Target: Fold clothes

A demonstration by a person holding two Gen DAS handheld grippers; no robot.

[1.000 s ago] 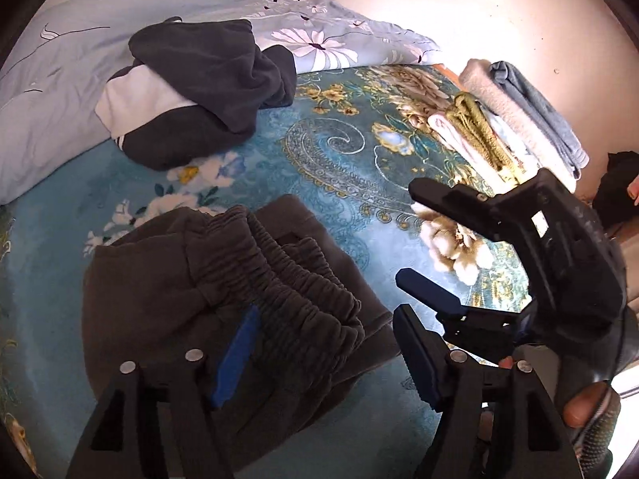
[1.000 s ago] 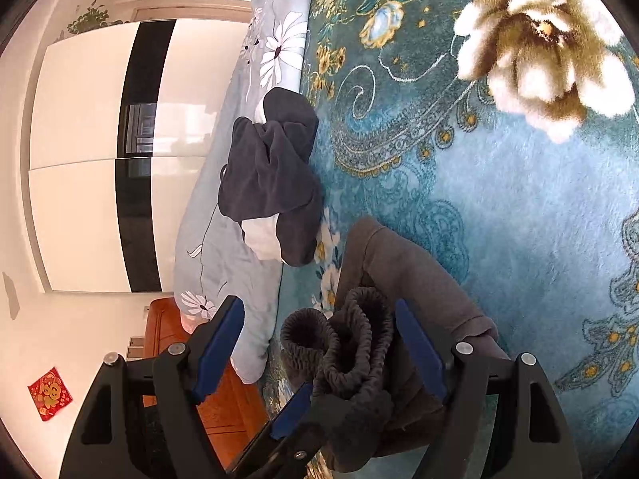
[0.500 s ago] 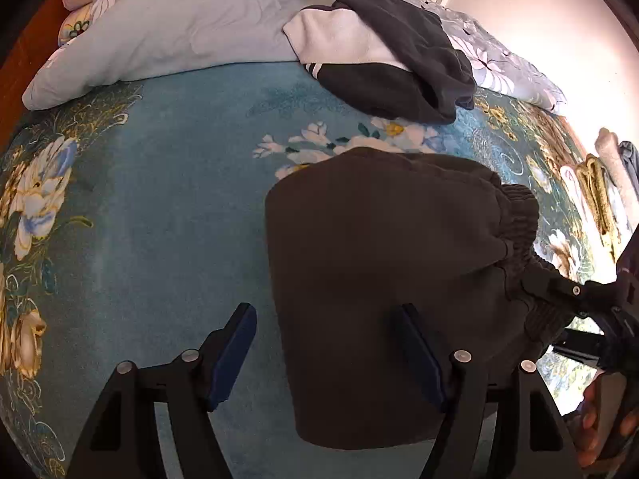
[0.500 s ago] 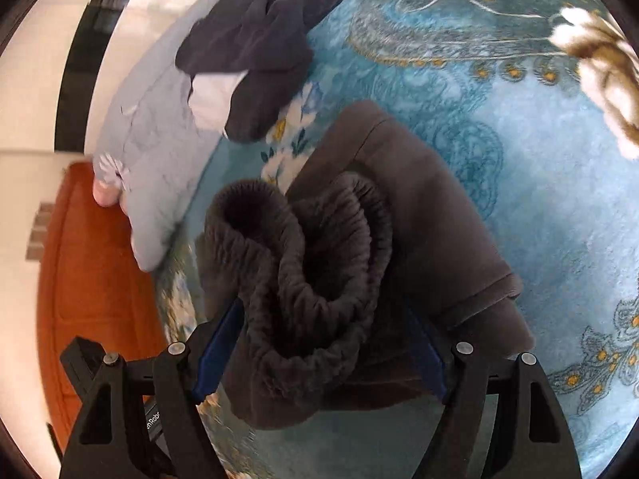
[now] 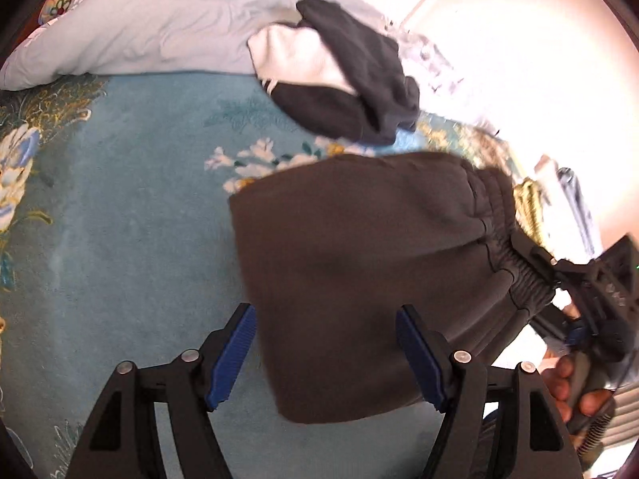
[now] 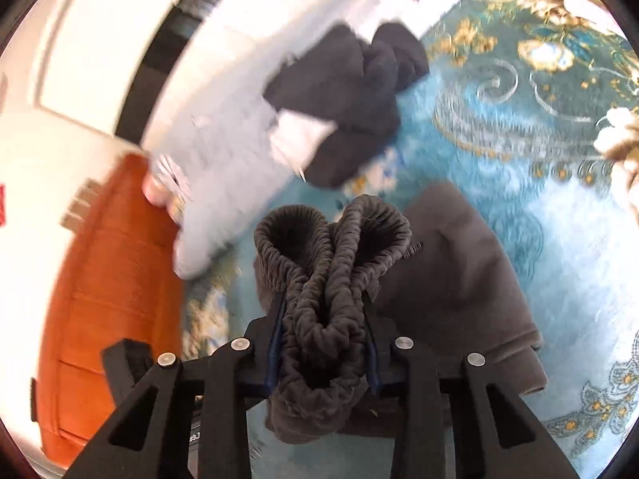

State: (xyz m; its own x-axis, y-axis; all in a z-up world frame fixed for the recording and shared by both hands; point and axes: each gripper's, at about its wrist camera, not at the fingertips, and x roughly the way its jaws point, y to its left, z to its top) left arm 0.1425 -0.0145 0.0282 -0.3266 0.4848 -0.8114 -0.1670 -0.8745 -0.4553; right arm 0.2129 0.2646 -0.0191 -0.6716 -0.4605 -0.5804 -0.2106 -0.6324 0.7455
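Right claw (image 6: 323,359) is clamped on the bunched elastic waistband (image 6: 331,279) of the folded grey sweatpants (image 5: 359,263); the left claw (image 5: 323,355) is spread wide, straddling their near edge and gripping nothing, so the thick ribbed gather could creep out of the pads or the unheld layers could slide apart and undo the fold. The pants are soft, heavy fleece in a rough rectangle lying on the plush teal floral bedspread (image 5: 120,219). Beyond them, a crumpled dark-and-white garment (image 5: 339,80) lies against the pale blue quilt (image 5: 139,28).
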